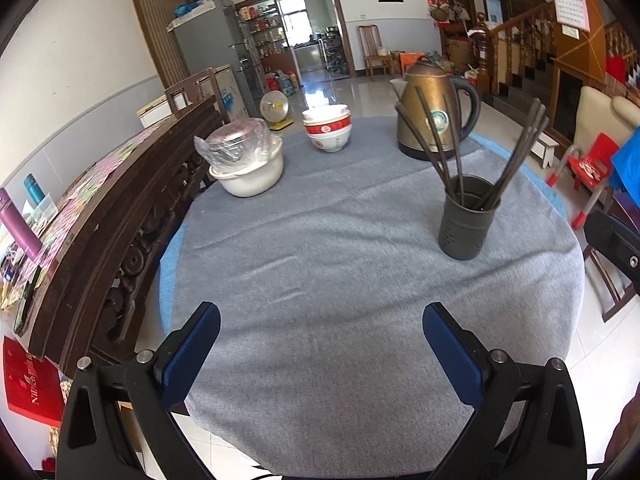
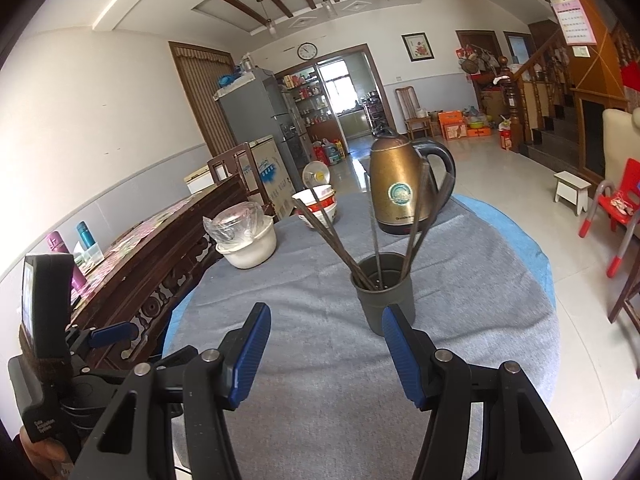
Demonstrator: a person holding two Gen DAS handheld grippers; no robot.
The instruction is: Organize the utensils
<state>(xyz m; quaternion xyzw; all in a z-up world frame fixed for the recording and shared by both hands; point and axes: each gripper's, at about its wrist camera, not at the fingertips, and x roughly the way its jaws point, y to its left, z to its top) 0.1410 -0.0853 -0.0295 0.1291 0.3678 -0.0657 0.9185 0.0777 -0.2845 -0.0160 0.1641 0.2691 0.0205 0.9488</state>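
A dark grey holder cup [image 1: 467,218] [image 2: 384,292] stands upright on the grey cloth of the round table [image 1: 320,240], right of the middle. Several dark chopsticks [image 1: 436,140] [image 2: 332,236] lean out of it, fanned to both sides. My left gripper [image 1: 320,316] hangs over the near part of the cloth, open, nothing between its blue pads [image 1: 192,356]. My right gripper [image 2: 326,320] is open too, just in front of the cup and a little to its left, apart from it. The left gripper's body [image 2: 60,344] shows at the left edge of the right wrist view.
A bronze electric kettle [image 1: 434,112] [image 2: 400,184] stands behind the cup. Stacked red-and-white bowls [image 1: 327,128] [image 2: 320,204] and a white pot with a plastic-wrapped lid [image 1: 248,160] [image 2: 244,236] sit at the far left. A carved wooden bench [image 1: 120,220] borders the table's left side.
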